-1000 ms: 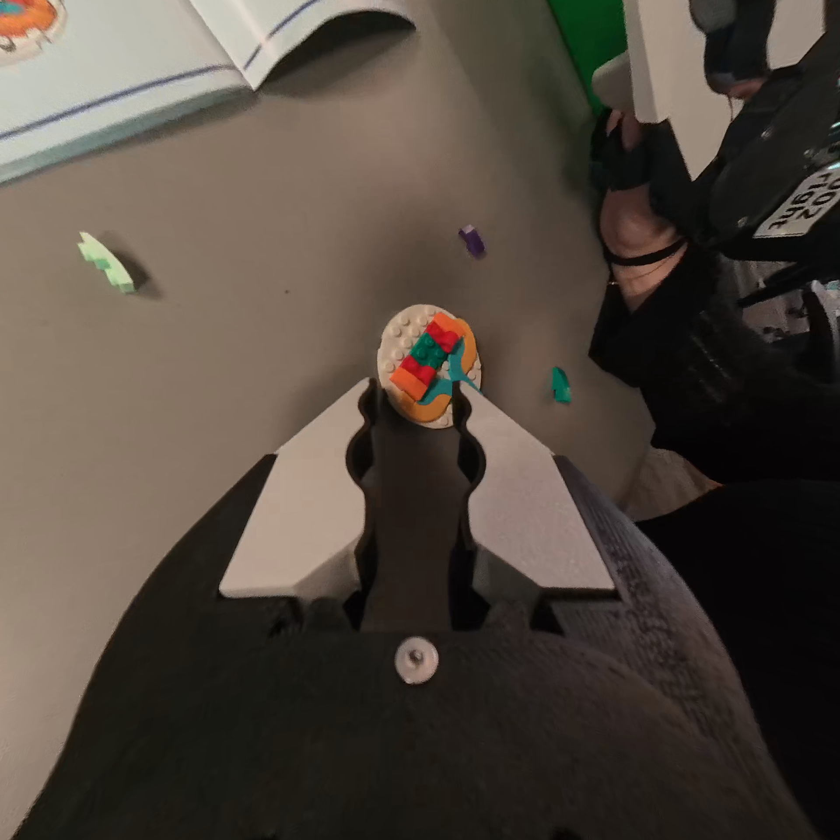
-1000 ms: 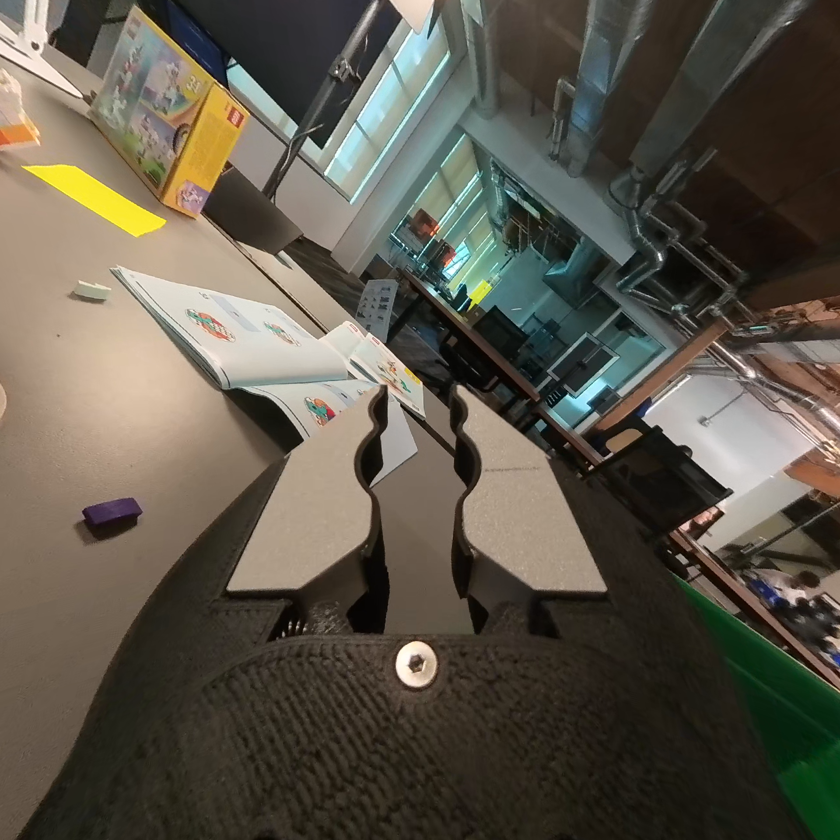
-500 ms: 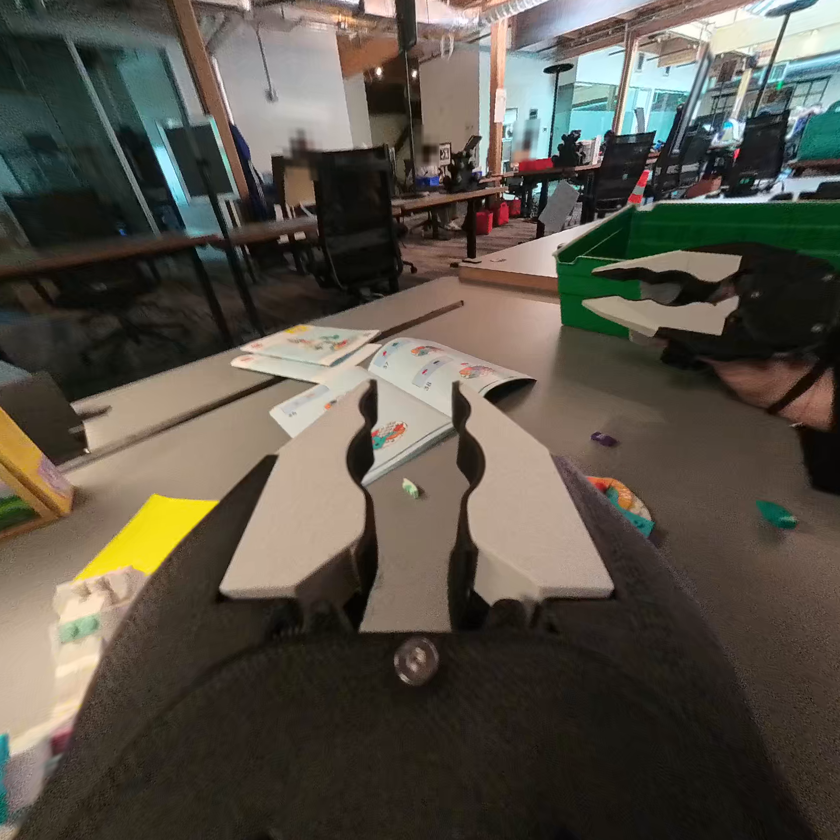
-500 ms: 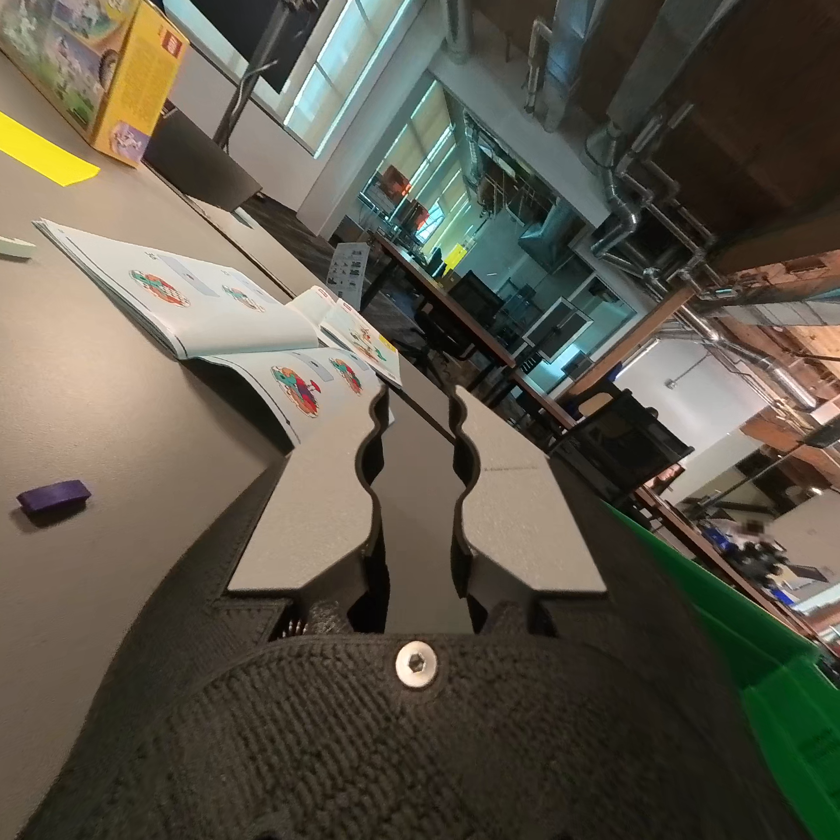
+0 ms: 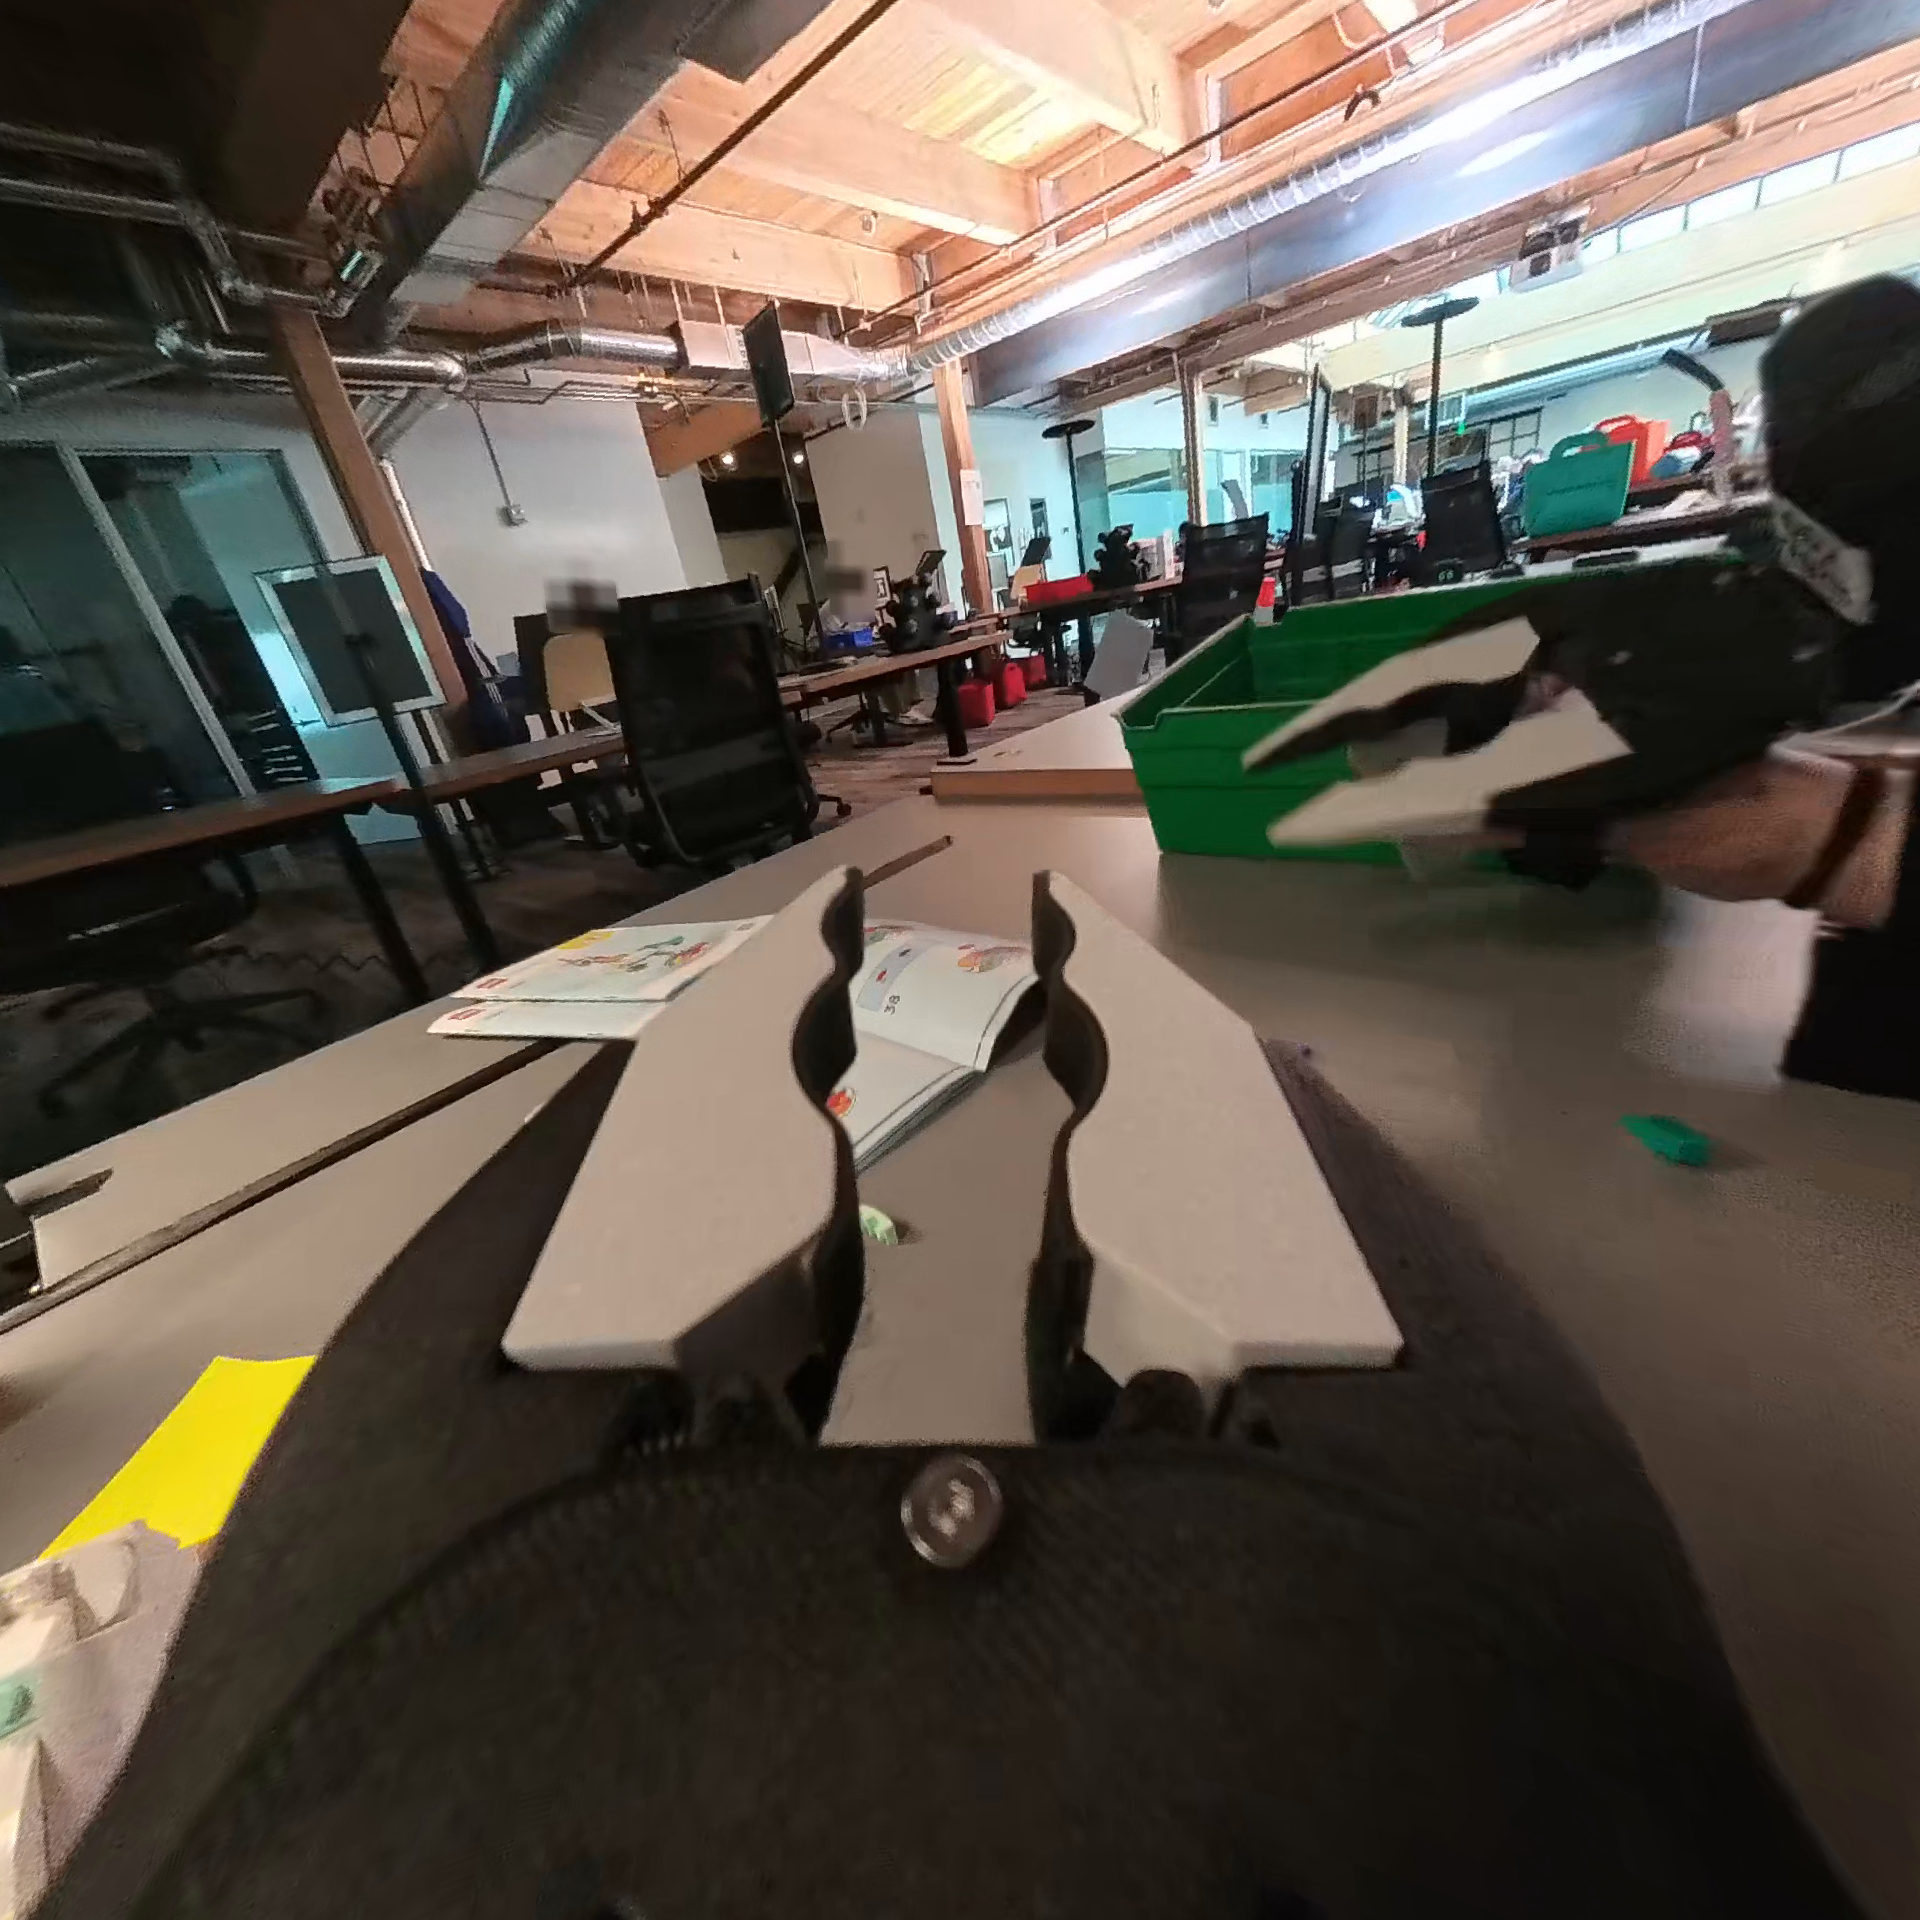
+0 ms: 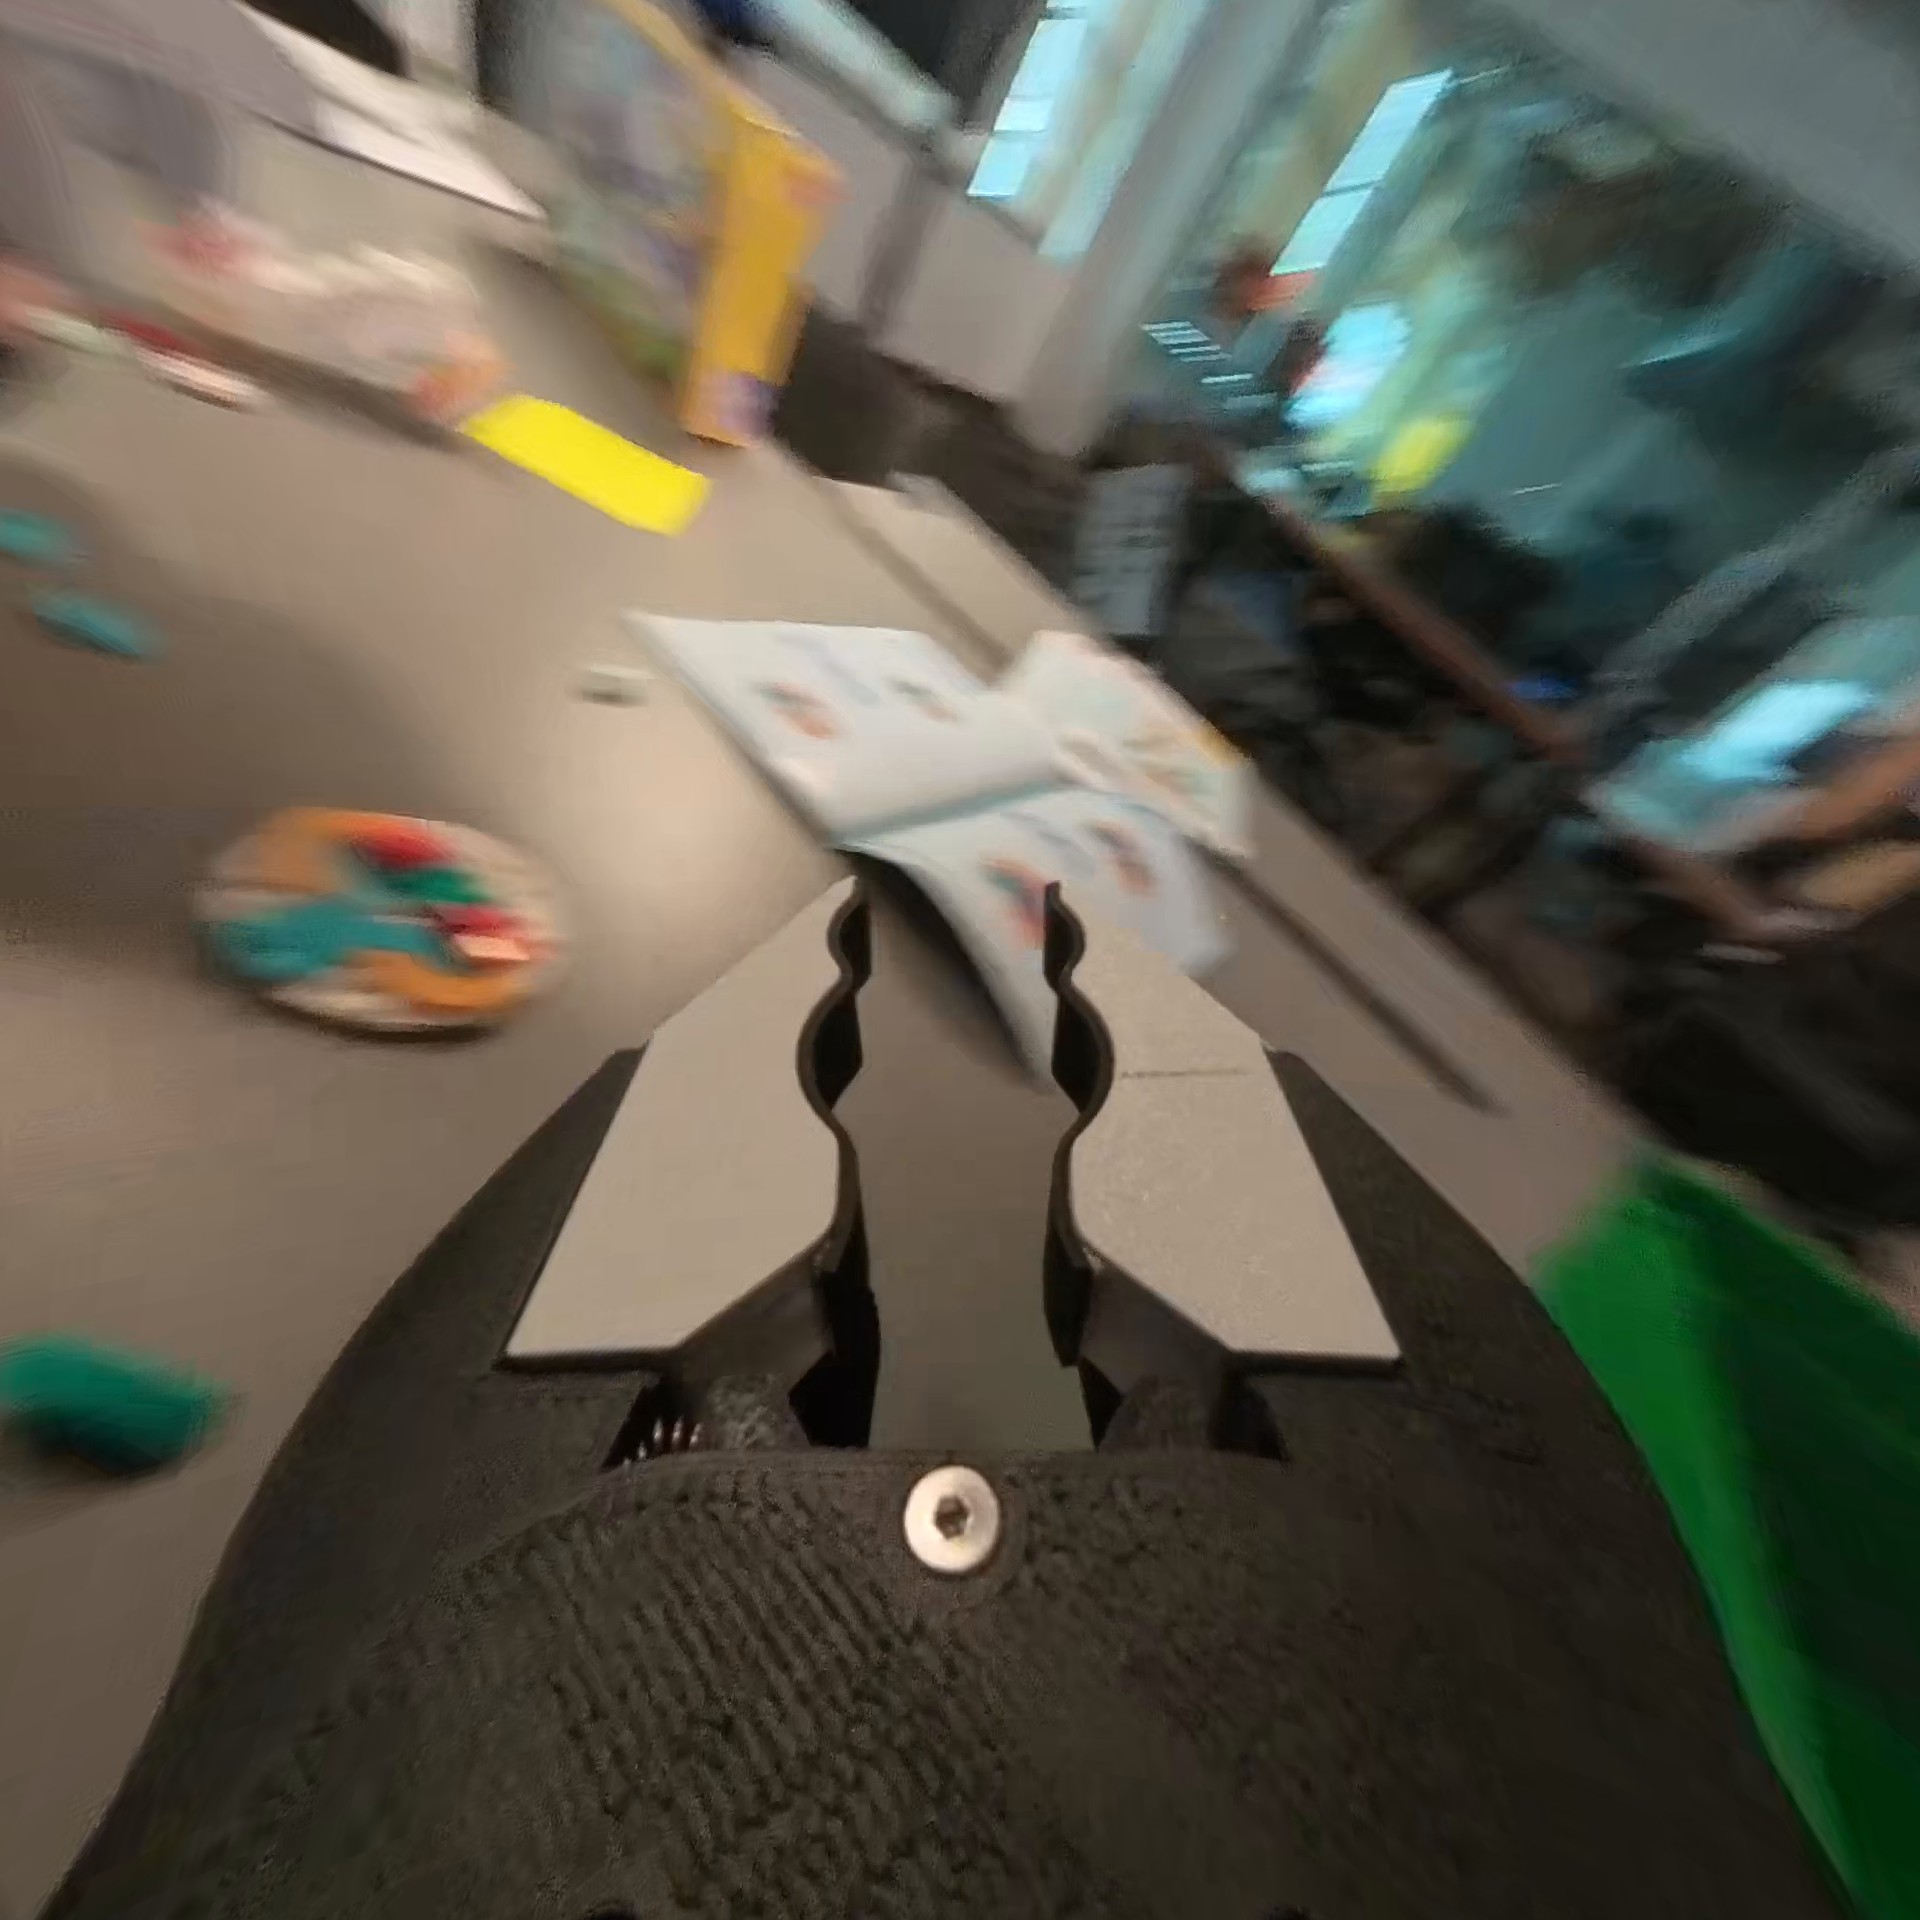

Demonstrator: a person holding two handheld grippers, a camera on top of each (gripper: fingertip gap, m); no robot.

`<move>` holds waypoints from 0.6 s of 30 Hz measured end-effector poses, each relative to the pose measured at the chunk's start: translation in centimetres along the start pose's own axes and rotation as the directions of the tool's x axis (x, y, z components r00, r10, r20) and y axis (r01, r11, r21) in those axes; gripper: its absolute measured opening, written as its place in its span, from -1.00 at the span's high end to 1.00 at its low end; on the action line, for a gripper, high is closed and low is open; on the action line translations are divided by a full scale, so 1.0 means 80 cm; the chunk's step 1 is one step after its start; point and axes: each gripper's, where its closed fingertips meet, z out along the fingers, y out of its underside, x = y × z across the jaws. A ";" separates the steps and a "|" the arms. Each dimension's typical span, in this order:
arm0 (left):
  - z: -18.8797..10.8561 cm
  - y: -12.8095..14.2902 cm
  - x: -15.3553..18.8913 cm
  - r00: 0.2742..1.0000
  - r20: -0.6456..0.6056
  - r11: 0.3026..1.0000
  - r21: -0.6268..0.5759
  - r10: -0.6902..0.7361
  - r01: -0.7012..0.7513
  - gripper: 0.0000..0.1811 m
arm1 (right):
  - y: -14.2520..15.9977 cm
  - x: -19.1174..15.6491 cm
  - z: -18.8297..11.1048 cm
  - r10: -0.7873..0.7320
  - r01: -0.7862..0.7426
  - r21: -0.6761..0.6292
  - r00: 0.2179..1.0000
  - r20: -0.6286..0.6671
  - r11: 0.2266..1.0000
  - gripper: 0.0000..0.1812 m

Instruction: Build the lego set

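My left gripper (image 5: 945,894) is open and empty, raised above the grey table and looking level across it. My right gripper (image 6: 951,904) is open and empty; it also shows in the left wrist view (image 5: 1273,790), held over the table in front of the green bin. The round lego build (image 6: 379,920), a white disc with orange, teal, red and green pieces, lies on the table left of the right gripper. A teal piece (image 5: 1668,1138) lies to the right; it shows blurred in the right wrist view (image 6: 104,1403). A pale green piece (image 5: 878,1224) lies between the left fingers' view.
An open instruction booklet (image 5: 935,1023) lies ahead, also in the right wrist view (image 6: 935,769). A green bin (image 5: 1205,748) stands at the back right. A yellow sheet (image 6: 587,462) and a set box (image 6: 748,291) lie beyond. A white lego assembly (image 5: 62,1683) is at the lower left. Left tips to right tips: about 20 cm.
My left gripper let go of the round build and tilted up from looking down at the table to looking level. My right gripper swung down and left, now blurred, bringing the build into view.
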 end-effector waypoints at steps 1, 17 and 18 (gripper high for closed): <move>-0.001 -0.002 -0.003 1.000 0.005 1.000 0.005 -0.013 0.012 0.66 | -0.008 -0.036 0.002 0.063 -0.062 -0.012 0.986 0.153 0.998 0.61; -0.006 0.014 -0.018 0.980 -0.011 0.979 -0.049 -0.199 0.198 0.65 | 0.036 -0.161 0.042 0.324 -0.049 -0.461 0.777 0.539 0.886 0.29; -0.005 0.014 -0.014 0.980 -0.026 0.979 -0.056 -0.199 0.197 0.64 | 0.036 -0.161 0.041 0.322 -0.042 -0.465 0.776 0.542 0.884 0.29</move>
